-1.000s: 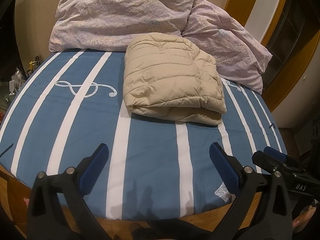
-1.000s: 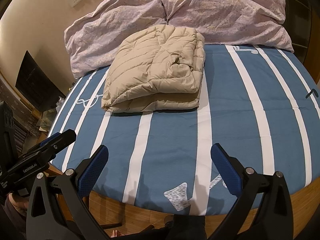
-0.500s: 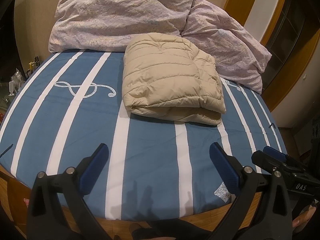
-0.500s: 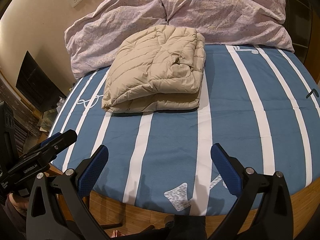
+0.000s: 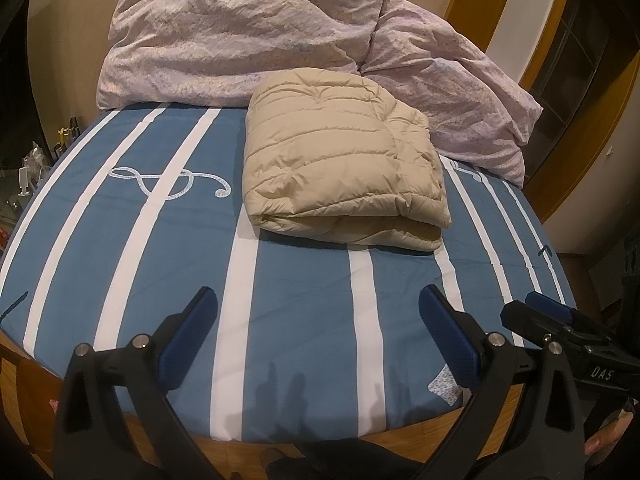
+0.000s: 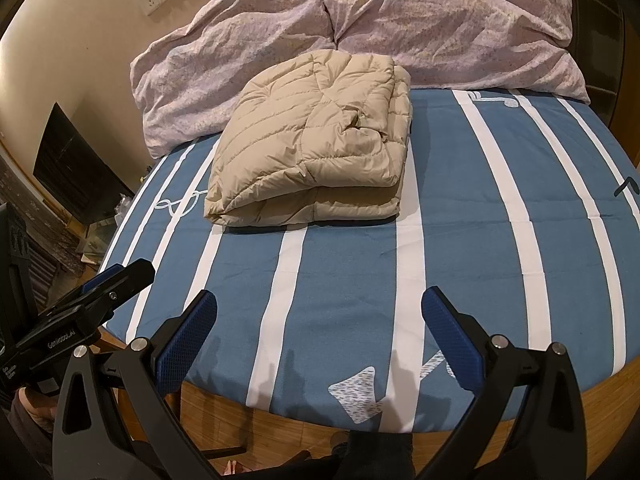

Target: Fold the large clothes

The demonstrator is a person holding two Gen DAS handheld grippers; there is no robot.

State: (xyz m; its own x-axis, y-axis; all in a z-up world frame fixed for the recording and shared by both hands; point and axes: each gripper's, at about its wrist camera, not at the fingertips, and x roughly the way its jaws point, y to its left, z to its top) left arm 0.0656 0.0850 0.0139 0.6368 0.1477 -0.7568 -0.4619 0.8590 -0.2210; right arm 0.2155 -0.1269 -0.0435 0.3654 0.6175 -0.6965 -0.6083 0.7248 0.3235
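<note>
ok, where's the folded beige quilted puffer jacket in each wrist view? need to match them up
Left wrist: folded beige quilted puffer jacket sits centre, slightly right, upper half, on the blue-and-white striped bedsheet.
Right wrist: same jacket sits centre-left, upper half.
Shared landmark: the crumpled pink floral duvet right behind the jacket in both views.

Warm, dim indoor light falls from above and behind the cameras, throwing soft finger-shaped shadows onto the near edge of the bed [image 5: 304, 280]. Focus is sharp mid-frame. Fisheye distortion bulges the stripes, and black vignetting fills the corners. No glare.
</note>
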